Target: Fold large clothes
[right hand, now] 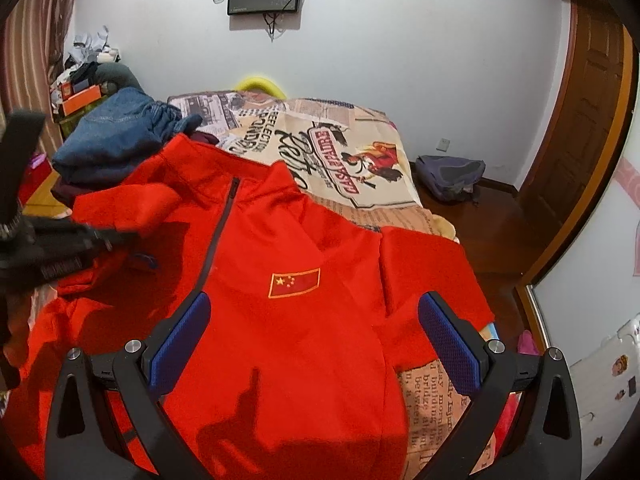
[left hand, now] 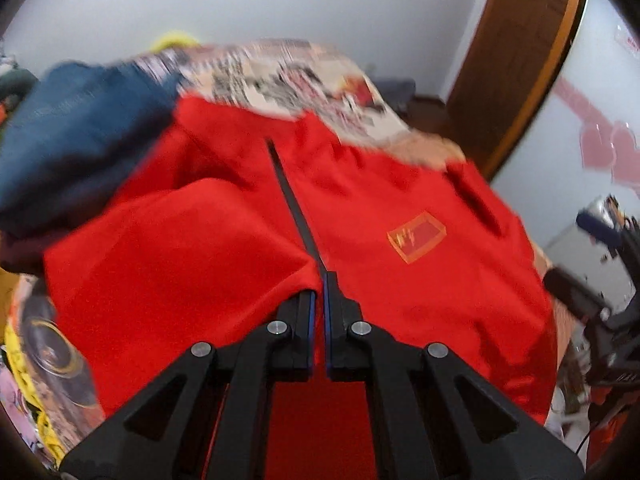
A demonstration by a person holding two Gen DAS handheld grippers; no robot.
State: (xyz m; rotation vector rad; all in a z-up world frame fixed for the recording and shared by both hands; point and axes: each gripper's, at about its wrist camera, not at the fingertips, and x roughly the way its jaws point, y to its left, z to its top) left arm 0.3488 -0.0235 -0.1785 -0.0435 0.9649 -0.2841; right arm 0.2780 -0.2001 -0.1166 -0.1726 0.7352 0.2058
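A large red zip jacket (right hand: 288,320) with a flag patch (right hand: 295,282) lies face up on the bed; it also fills the left wrist view (left hand: 400,208). My left gripper (left hand: 319,284) is shut on a fold of the jacket's left sleeve (left hand: 180,248), held over the chest beside the dark zipper (left hand: 296,216). In the right wrist view the left gripper (right hand: 108,240) shows at the left edge. My right gripper (right hand: 314,320) is open and empty, hovering above the jacket's chest, its blue pads (right hand: 448,344) wide apart.
A newspaper-print bedsheet (right hand: 328,140) covers the bed. Folded blue jeans (right hand: 120,132) lie at the jacket's far left. A grey backpack (right hand: 448,176) sits on the wooden floor by the wall. A wooden door (right hand: 580,120) stands right. Clutter lies at the left.
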